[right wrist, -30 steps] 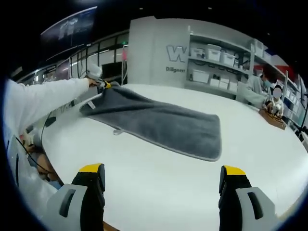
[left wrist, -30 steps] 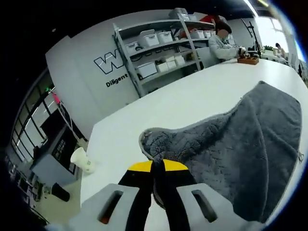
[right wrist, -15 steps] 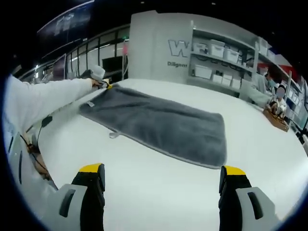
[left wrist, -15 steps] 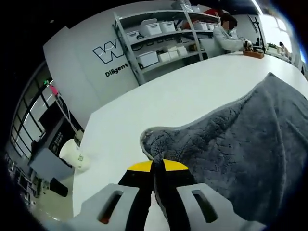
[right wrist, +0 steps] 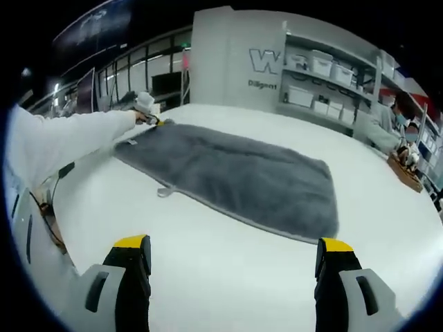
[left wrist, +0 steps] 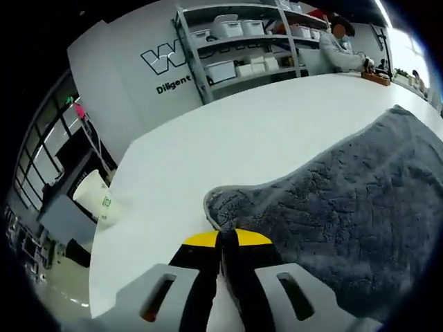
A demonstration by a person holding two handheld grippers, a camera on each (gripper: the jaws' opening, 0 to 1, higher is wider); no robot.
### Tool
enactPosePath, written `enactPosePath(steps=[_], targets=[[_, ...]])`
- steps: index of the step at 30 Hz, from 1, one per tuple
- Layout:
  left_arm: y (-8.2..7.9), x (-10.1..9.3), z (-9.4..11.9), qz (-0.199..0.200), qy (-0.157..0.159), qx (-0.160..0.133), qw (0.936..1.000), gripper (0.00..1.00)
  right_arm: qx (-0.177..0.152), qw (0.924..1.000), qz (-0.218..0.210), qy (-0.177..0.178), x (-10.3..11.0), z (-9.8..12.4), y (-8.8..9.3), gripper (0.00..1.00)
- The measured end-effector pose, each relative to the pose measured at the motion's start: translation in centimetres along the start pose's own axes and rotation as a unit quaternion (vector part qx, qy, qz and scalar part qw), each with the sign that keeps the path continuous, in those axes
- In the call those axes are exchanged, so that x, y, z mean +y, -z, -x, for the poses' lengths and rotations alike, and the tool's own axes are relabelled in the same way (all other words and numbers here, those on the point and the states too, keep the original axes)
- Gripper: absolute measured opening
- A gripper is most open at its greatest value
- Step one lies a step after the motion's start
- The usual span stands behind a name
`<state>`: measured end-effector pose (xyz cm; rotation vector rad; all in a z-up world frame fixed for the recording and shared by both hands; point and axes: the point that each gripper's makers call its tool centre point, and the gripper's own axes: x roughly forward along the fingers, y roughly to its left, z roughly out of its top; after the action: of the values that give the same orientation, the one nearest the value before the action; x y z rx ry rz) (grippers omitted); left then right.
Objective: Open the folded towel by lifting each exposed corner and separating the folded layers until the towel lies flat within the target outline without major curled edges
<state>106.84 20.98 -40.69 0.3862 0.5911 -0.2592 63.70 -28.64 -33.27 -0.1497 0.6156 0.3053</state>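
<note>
left gripper view: left gripper [left wrist: 226, 238] is clamping the grey towel [left wrist: 346, 207] corner on the white table [left wrist: 228, 145] | right gripper view: right gripper [right wrist: 232, 266] is hanging spread, empty, near the towel | risk: corner curling once dropped.

We read lettering on the grey wall [left wrist: 131, 76] at the far end of the room. In the left gripper view it carries a large outlined "W" [left wrist: 160, 57], cut off by the shelving, with the smaller word "Diligent" [left wrist: 174, 84] just below it. In the right gripper view the same wall [right wrist: 228, 55] shows the "W" [right wrist: 264, 61] and small letters beneath, too tiny to read surely. The paper cup [left wrist: 95, 200] bears a green mark we cannot make out.
</note>
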Motion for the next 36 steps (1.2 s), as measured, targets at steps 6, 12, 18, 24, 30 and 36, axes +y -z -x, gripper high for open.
enactPosePath(steps=[6, 12, 18, 24, 30, 36], targets=[[-0.9, 0.4, 1.6, 0.010, -0.018, -0.017, 0.9997, 0.11, -0.002, 1.0000, -0.002, 0.000, 0.1, 0.4, 0.0, 0.99], [-3.4, 0.4, 5.7, 0.030, -0.009, -0.088, 0.9957, 0.19, -0.002, 1.0000, 0.003, 0.004, 0.0, 1.4, 0.7, 0.99], [-5.8, -2.4, 12.8, 0.045, 0.053, -0.180, 0.9811, 0.34, 0.000, 0.9999, 0.004, 0.012, -0.7, 2.6, 1.7, 0.99], [-5.2, -6.6, 20.0, 0.052, 0.094, -0.225, 0.9685, 0.42, -0.006, 0.9995, -0.002, 0.031, -1.9, 4.4, 2.1, 0.99], [-2.3, -10.0, 26.6, 0.092, 0.145, -0.230, 0.9581, 0.68, -0.007, 0.9988, -0.007, 0.047, -2.9, 5.6, 2.6, 0.99], [1.1, -11.7, 31.0, 0.113, 0.166, -0.212, 0.9563, 0.87, -0.002, 0.9985, -0.009, 0.053, -3.3, 6.0, 3.3, 0.99]])
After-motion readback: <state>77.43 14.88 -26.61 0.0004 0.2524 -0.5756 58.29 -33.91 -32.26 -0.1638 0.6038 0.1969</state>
